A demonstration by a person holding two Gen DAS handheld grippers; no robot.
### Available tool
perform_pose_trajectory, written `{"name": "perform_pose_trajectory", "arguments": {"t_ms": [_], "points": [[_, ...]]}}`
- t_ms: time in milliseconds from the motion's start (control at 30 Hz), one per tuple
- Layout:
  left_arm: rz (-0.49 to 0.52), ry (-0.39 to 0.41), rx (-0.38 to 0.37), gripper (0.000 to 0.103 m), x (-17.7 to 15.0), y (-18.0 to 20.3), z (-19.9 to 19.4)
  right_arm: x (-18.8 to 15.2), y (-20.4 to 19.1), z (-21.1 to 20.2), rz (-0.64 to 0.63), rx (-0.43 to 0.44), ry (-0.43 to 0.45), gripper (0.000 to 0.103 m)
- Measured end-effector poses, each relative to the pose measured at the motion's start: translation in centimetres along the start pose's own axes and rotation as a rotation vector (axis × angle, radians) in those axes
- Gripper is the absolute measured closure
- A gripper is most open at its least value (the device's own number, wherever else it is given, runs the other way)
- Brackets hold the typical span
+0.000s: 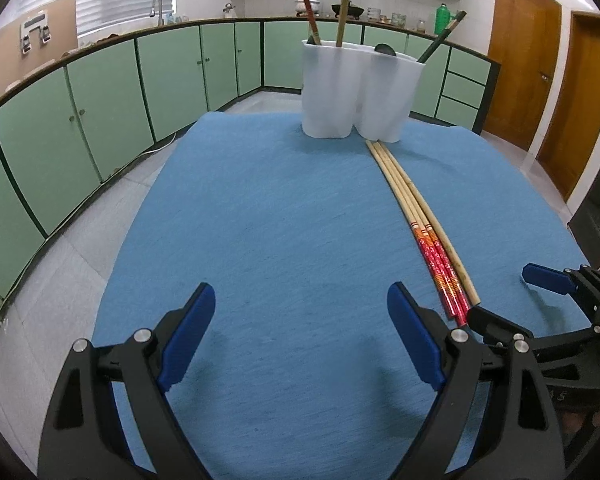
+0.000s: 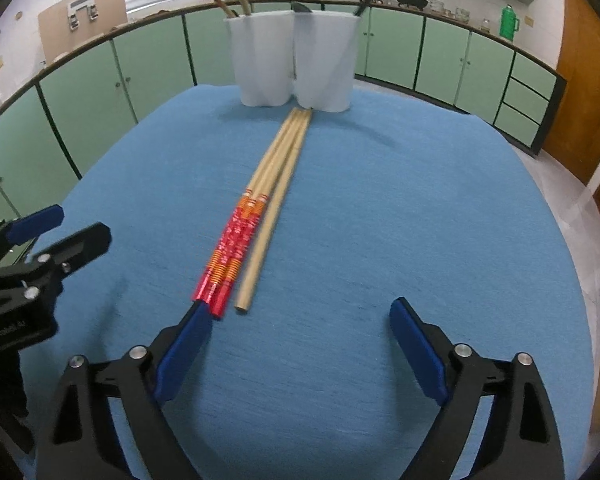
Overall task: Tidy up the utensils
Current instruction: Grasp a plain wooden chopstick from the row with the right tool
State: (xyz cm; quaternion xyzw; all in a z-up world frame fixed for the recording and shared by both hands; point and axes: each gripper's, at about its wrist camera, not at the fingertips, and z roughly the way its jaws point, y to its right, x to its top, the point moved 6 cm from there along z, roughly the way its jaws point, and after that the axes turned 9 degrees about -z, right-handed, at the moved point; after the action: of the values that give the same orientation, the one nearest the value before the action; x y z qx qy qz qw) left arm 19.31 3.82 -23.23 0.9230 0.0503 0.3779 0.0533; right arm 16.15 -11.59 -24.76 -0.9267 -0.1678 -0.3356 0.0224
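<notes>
Both the left gripper [image 1: 302,312] and right gripper [image 2: 302,326] gape wide and empty over the blue cloth-covered table [image 2: 420,220], and the bundle of red-handled and plain bamboo chopsticks [image 2: 256,216] lies loose, tips touching the white lobed plastic utensil holder [image 2: 296,60] — pickup looks next, right one nearest, needing a squeeze across the red ends.

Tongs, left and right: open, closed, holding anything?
Left tongs: open, holding nothing.
Right tongs: open, holding nothing; the chopsticks lie on the blue cloth.

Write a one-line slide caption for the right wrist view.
Open right gripper approaches three chopsticks lying before a white utensil holder on blue cloth.
</notes>
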Motion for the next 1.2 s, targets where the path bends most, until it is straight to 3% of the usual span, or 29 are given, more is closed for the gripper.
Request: {"name": "perform_pose_trajectory", "arguments": {"t_ms": [200, 333, 667, 767, 867, 933, 967, 1000, 1200], "points": [[-0.013, 0.004, 0.002, 0.018, 0.0, -0.5, -0.3, 0.2, 0.8, -0.6, 0.029, -0.007, 0.01, 0.015], [-0.019, 0.002, -0.002, 0.017, 0.0, -0.5, -0.2, 0.0, 1.3, 0.1, 0.039, -0.016, -0.018, 0.023], [-0.019, -0.003, -0.003, 0.017, -0.1, -0.6, -0.2, -0.2, 1.8, 0.4, 0.053, -0.067, -0.026, 0.027], [-0.014, -0.004, -0.003, 0.017, -0.1, -0.5, -0.2, -0.1, 1.4, 0.4, 0.058, -0.026, -0.013, 0.036], [-0.009, -0.008, -0.007, 0.017, -0.1, -0.3, -0.2, 0.2, 0.6, 0.5, 0.052, 0.01, -0.001, 0.053], [-0.003, -0.012, -0.008, 0.017, -0.2, 0.0, -0.1, 0.5, 0.2, 0.6, 0.036, 0.016, 0.002, 0.074], [0.003, -0.015, -0.009, 0.017, -0.3, 0.1, -0.1, 0.6, 0.1, 0.6, 0.034, 0.026, 0.004, 0.079], [0.009, -0.019, -0.011, 0.017, -0.4, 0.3, -0.1, 0.7, -0.1, 0.7, 0.036, 0.044, 0.005, 0.094], [0.044, -0.049, -0.026, 0.017, -1.2, 2.0, 0.3, 0.0, 0.8, 0.2, 0.03, 0.051, 0.009, 0.096]]}}
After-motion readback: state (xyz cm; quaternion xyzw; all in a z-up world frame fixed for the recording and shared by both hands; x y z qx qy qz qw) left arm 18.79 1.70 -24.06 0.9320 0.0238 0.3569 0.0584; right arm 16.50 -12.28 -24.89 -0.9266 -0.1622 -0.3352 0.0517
